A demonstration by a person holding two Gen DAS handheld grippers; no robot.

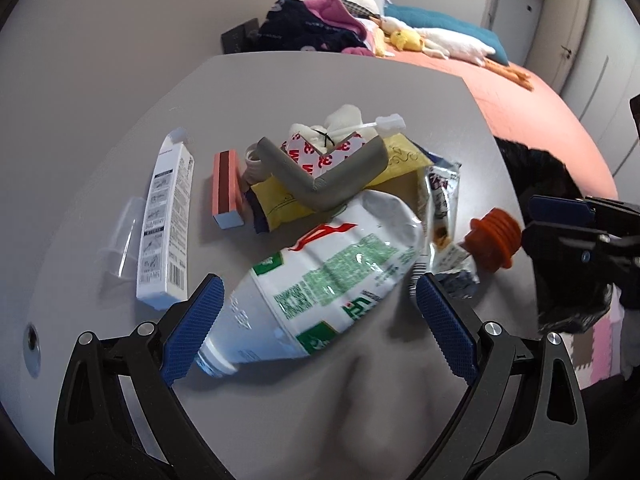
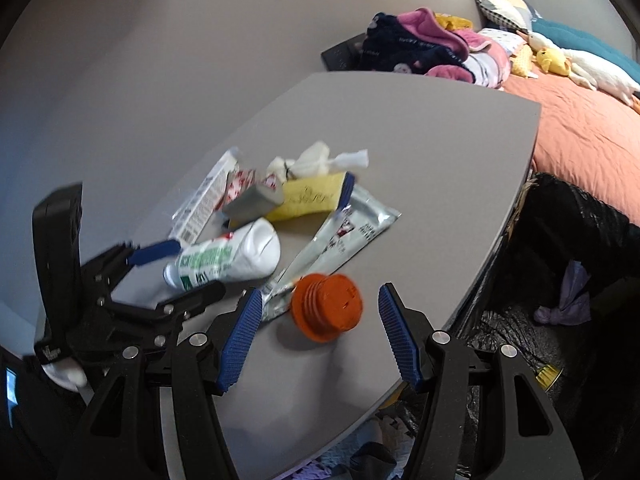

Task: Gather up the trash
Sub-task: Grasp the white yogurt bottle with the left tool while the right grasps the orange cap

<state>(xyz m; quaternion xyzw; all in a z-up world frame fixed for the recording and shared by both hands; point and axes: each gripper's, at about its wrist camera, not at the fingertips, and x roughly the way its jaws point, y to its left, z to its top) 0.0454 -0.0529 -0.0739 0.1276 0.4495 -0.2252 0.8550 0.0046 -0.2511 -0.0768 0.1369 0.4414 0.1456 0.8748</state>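
A crushed white plastic bottle with a green label lies on the grey table between the fingers of my left gripper. The jaws stand open on either side of it, and the right pad is clear of it. An orange ribbed cap sits near the table's right edge, between the open fingers of my right gripper; neither pad touches it. Behind them lie a grey L-shaped foam piece, a yellow packet, a silver wrapper and a white tissue wad.
A long white box, a pink block and a clear plastic tube lie at the table's left. A black bag hangs open beside the right edge. Beyond is a bed with clothes and soft toys.
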